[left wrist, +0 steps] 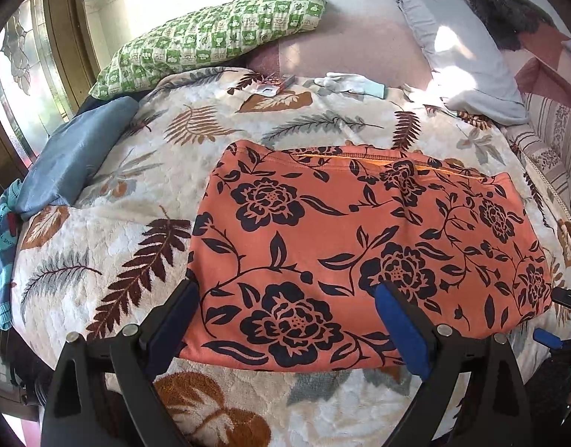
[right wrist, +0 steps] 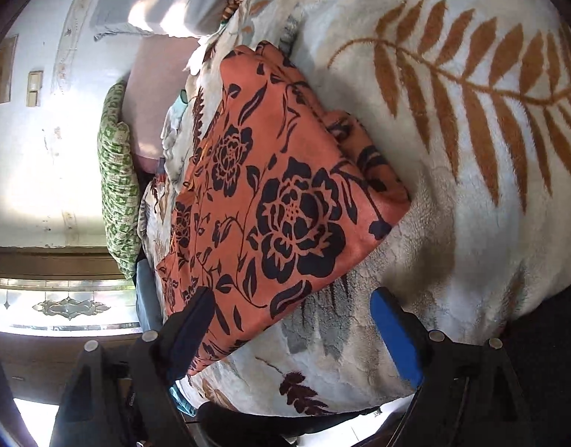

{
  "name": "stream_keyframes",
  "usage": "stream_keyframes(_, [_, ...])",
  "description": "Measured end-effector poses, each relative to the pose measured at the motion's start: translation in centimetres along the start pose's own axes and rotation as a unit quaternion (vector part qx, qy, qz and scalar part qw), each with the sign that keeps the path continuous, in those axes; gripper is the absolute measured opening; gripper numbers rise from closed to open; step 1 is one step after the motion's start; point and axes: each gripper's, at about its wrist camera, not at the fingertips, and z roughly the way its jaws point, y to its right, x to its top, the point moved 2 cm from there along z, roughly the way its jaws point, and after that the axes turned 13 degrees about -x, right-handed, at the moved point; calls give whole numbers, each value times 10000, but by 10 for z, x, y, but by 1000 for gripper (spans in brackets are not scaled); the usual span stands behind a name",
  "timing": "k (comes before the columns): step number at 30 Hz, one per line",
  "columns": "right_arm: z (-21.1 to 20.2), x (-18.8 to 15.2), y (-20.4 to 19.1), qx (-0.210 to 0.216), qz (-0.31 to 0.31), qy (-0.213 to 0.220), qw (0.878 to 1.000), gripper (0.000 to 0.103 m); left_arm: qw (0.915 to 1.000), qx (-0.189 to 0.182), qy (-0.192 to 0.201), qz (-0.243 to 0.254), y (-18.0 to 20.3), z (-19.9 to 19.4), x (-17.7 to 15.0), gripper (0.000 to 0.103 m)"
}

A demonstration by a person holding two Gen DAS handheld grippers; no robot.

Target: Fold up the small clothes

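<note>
An orange garment with a dark floral print lies folded flat on the leaf-patterned blanket. My left gripper is open, its jaws spread wide just above the garment's near left part. In the right wrist view the same garment lies tilted across the blanket. My right gripper is open over the garment's near corner and holds nothing. Its tips also show at the right edge of the left wrist view.
A green patterned pillow and a grey pillow lie at the head of the bed. A blue cloth and a striped teal garment lie at the left edge. Small items and a pale glove sit beyond the garment.
</note>
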Motion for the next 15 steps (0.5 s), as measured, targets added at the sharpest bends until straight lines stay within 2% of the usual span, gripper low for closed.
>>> stream_keyframes(8, [-7,2,10,33,155,87,9998,87,10000,-71,-22,44,5,0,0,96])
stream_keyframes(15, [-15,10,16,99,381,216,9990,87,9995,-234,-149,-131,8,9,-2,96])
